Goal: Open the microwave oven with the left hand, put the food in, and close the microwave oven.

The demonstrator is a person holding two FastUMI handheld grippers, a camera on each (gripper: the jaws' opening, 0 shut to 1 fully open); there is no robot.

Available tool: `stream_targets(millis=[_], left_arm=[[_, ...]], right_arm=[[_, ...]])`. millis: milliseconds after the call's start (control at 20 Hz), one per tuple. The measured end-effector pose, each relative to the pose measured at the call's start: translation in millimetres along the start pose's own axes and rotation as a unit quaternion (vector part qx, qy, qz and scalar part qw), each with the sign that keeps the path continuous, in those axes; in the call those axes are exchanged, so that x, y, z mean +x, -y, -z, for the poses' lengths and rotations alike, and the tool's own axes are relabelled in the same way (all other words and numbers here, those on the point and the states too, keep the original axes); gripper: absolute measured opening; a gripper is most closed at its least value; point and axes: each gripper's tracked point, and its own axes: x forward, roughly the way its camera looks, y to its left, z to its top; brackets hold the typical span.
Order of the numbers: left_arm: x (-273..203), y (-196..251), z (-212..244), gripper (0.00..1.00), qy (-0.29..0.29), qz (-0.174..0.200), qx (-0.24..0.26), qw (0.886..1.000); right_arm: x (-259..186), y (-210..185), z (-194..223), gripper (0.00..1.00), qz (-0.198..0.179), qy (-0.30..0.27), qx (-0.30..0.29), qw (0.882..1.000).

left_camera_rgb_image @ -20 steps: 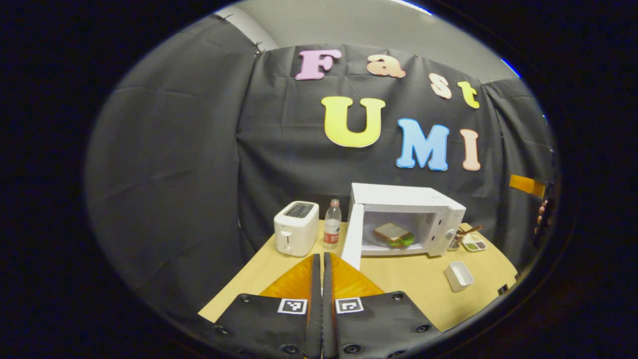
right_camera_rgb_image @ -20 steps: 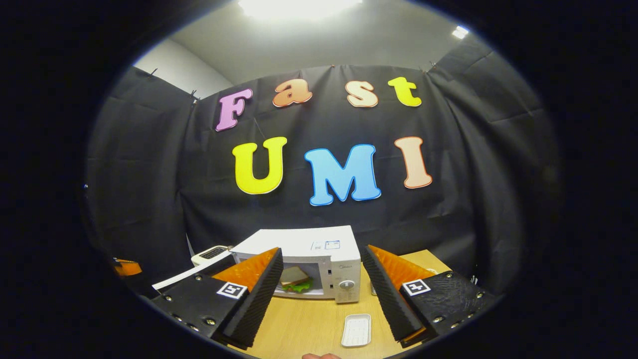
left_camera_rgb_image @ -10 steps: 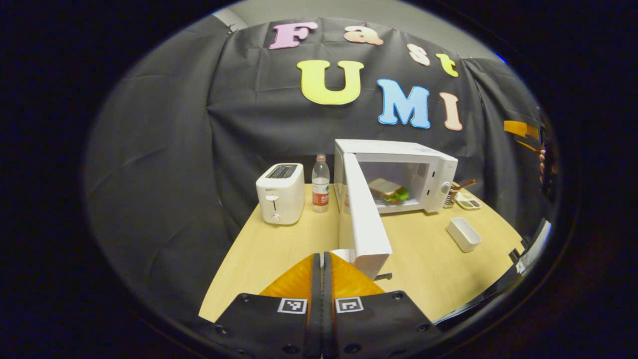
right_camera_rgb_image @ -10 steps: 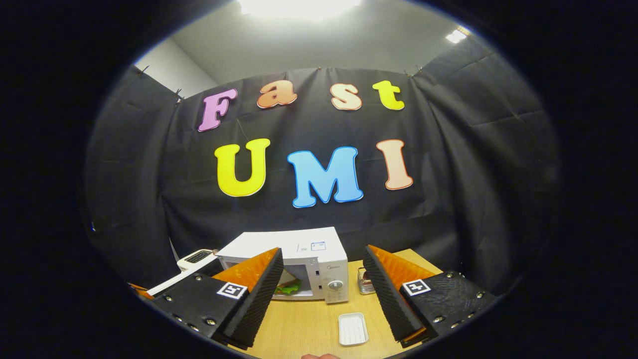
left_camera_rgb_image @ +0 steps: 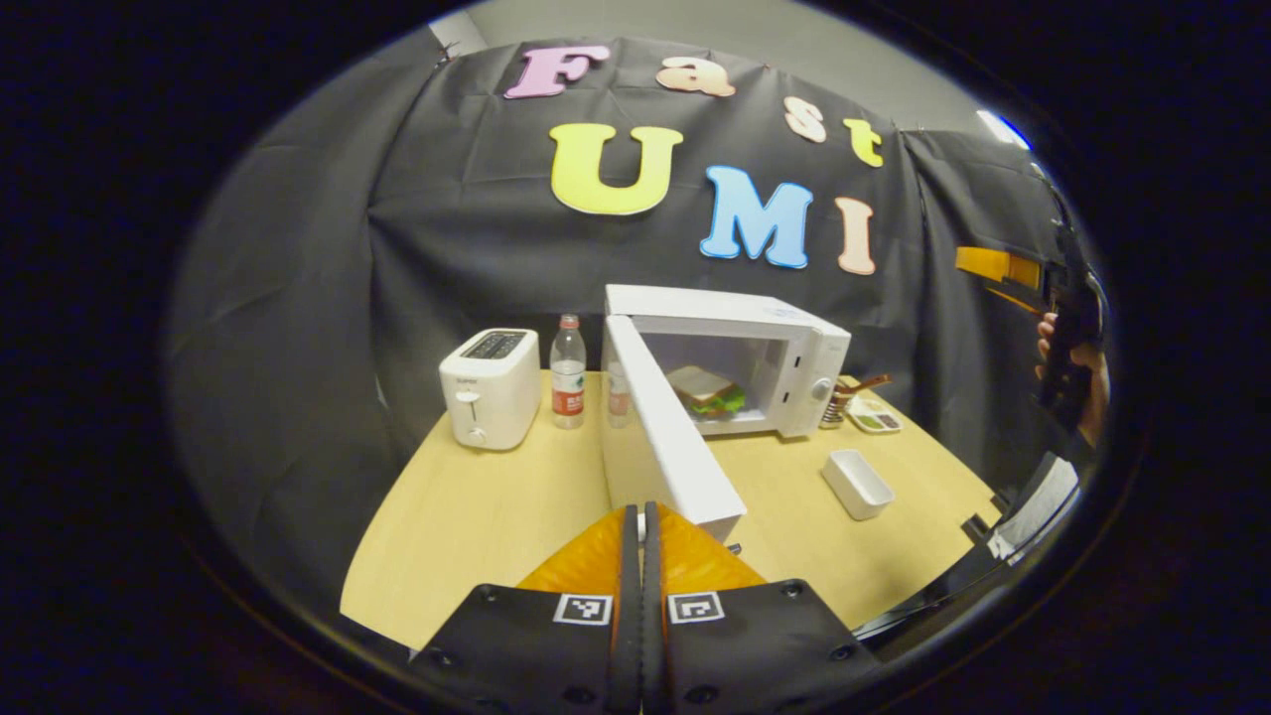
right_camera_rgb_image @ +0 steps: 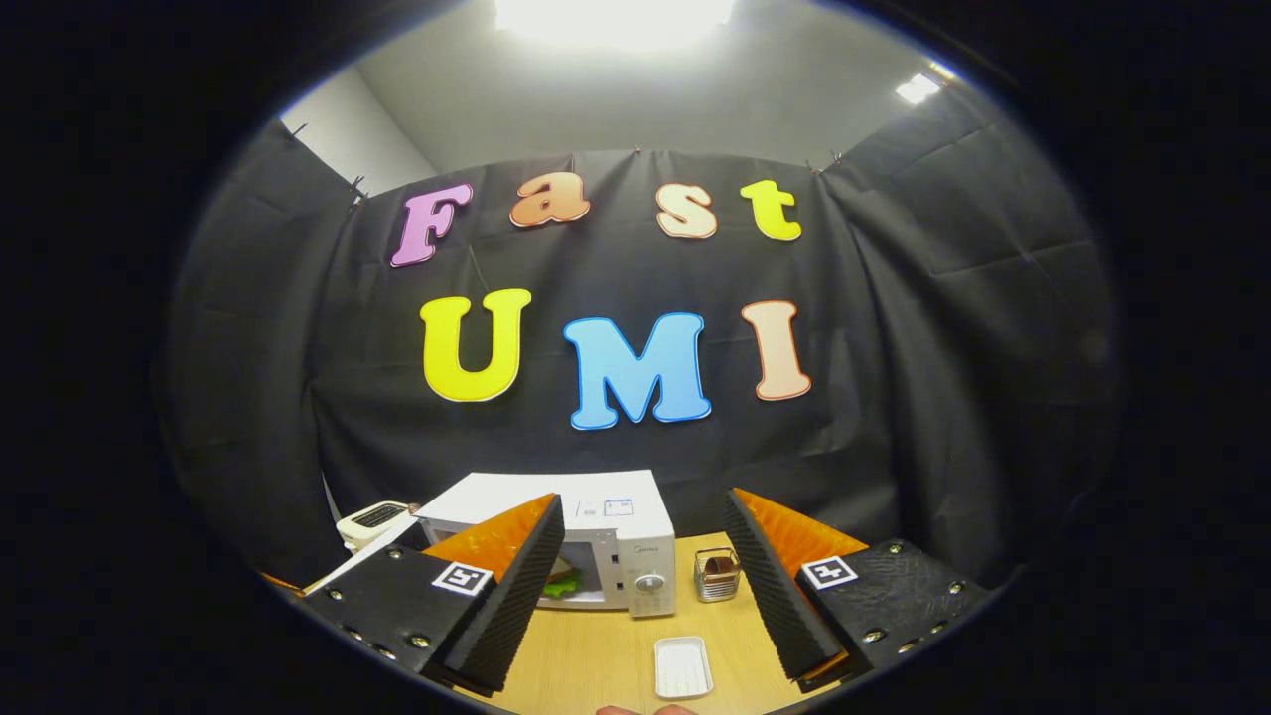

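Observation:
The white microwave (left_camera_rgb_image: 784, 348) stands at the back of the wooden table (left_camera_rgb_image: 477, 516), its door (left_camera_rgb_image: 665, 437) swung wide open toward me. A sandwich (left_camera_rgb_image: 707, 390) with green lettuce lies inside. My left gripper (left_camera_rgb_image: 641, 516) is shut with nothing in it, its tips right at the door's free end; I cannot tell whether they touch it. My right gripper (right_camera_rgb_image: 640, 501) is open and empty, held back from the microwave (right_camera_rgb_image: 626, 546), where part of the sandwich (right_camera_rgb_image: 561, 583) peeks past one finger. In the left gripper view a hand (left_camera_rgb_image: 1072, 367) holds the right gripper (left_camera_rgb_image: 1023, 273) high at the far right.
A white toaster (left_camera_rgb_image: 492, 387) and a water bottle (left_camera_rgb_image: 567, 372) stand left of the microwave. A small white dish (left_camera_rgb_image: 859, 484) lies in front of it on the right, with a sauce tray (left_camera_rgb_image: 874, 417) and a small holder (right_camera_rgb_image: 717, 576) behind.
My left gripper, still shut, has come in toward the free end of the open door. The right gripper has drawn back a little, staying open.

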Motion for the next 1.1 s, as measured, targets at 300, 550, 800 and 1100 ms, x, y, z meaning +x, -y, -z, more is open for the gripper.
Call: stream_targets(millis=[300,550,800,1100], left_arm=[[34.5,79.6,-5.3,0.09,-0.016,0.044,0.016,0.999],[73.4,131.8,-19.5,0.07,-0.020,0.064,0.024,0.997],[116.6,168.6,-32.1,0.07,-0.019,0.063,0.030,0.997],[165.4,208.9,-46.1,0.07,-0.019,0.072,0.029,0.997]], right_arm=[[18.9,25.0,1.0,0.97,-0.019,-0.002,0.001,1.000],[36.7,47.0,1.2,0.97,-0.035,-0.002,-0.002,0.999],[56.6,70.6,7.0,0.97,-0.044,-0.011,-0.006,0.999],[74.6,97.9,17.3,0.97,-0.049,-0.026,0.000,0.998]])
